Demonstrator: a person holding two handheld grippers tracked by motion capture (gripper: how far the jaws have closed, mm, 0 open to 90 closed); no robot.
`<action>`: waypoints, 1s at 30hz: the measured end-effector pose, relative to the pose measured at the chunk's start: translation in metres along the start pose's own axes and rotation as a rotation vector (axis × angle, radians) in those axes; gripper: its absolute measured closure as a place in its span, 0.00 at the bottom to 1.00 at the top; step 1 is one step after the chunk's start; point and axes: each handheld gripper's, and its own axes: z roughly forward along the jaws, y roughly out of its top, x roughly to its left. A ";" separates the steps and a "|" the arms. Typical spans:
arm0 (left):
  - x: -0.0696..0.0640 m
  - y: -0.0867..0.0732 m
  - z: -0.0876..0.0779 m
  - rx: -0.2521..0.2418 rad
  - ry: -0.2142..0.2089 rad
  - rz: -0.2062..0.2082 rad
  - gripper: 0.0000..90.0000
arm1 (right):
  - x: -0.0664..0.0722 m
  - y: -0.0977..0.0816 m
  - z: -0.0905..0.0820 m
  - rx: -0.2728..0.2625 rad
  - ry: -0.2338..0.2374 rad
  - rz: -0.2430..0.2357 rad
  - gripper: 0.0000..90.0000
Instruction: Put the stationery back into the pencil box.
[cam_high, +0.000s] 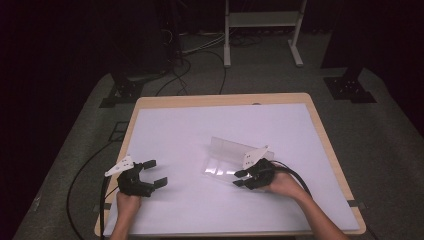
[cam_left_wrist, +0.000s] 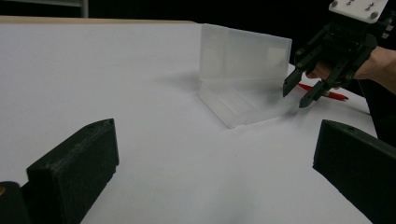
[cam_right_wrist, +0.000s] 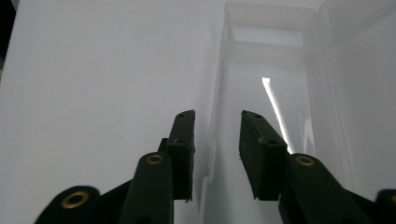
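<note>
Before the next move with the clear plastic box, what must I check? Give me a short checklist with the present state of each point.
1. Translucent plastic box lies open, lid upright: ok.
2. Right gripper at the box's near wall, jaws apart, one on each side of the wall, not pressing: ok.
3. Left gripper open, apart from the box: ok.
4. Red pen lies on the white table behind the right gripper: ok.
5. Box inside is free of things: cannot tell.
</note>
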 end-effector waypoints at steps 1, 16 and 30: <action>0.000 0.000 0.000 0.000 0.000 -0.001 0.00 | 0.001 0.000 -0.002 -0.003 -0.003 0.014 0.68; 0.000 0.000 0.000 0.004 -0.001 0.005 0.00 | 0.003 -0.017 -0.033 -0.055 -0.067 0.124 0.54; 0.000 0.000 0.001 0.004 0.003 0.003 0.00 | 0.005 -0.037 -0.053 -0.094 -0.127 0.168 0.50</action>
